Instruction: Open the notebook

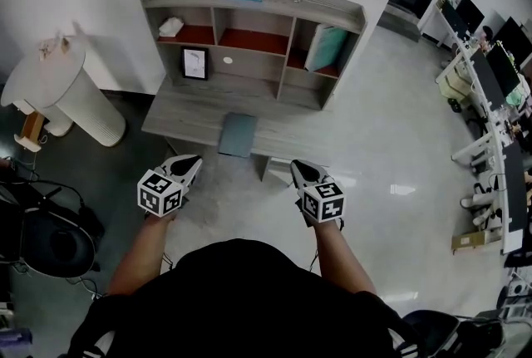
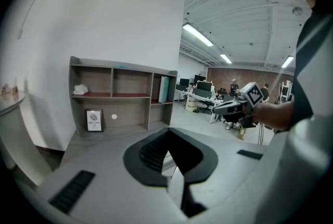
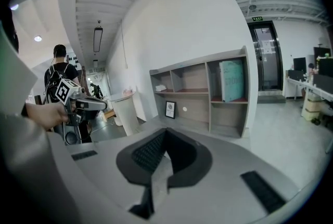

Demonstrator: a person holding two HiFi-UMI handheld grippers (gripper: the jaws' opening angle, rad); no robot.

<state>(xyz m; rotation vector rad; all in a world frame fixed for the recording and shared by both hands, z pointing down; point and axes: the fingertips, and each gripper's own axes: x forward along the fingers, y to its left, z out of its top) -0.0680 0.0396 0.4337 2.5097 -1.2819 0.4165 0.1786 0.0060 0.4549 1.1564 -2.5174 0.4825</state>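
Note:
A closed grey-blue notebook (image 1: 238, 134) lies flat on the front part of the grey desk (image 1: 179, 117), under the hutch shelf (image 1: 253, 24). Both grippers hover over the floor, short of the desk's front edge. My left gripper (image 1: 188, 164) is below and left of the notebook, its jaws shut with nothing in them (image 2: 167, 133). On the other side, below and right of the notebook, my right gripper (image 1: 298, 171) is also shut and empty (image 3: 164, 133). In both gripper views the gripper's own body hides the notebook.
A teal book (image 1: 326, 47) stands upright in the shelf's right compartment. A small picture frame (image 1: 194, 63) leans at the desk's back. A white round pedestal table (image 1: 79, 95) stands left of the desk, and a black chair (image 1: 50, 240) nearer left. Office desks with monitors (image 1: 490, 99) line the right.

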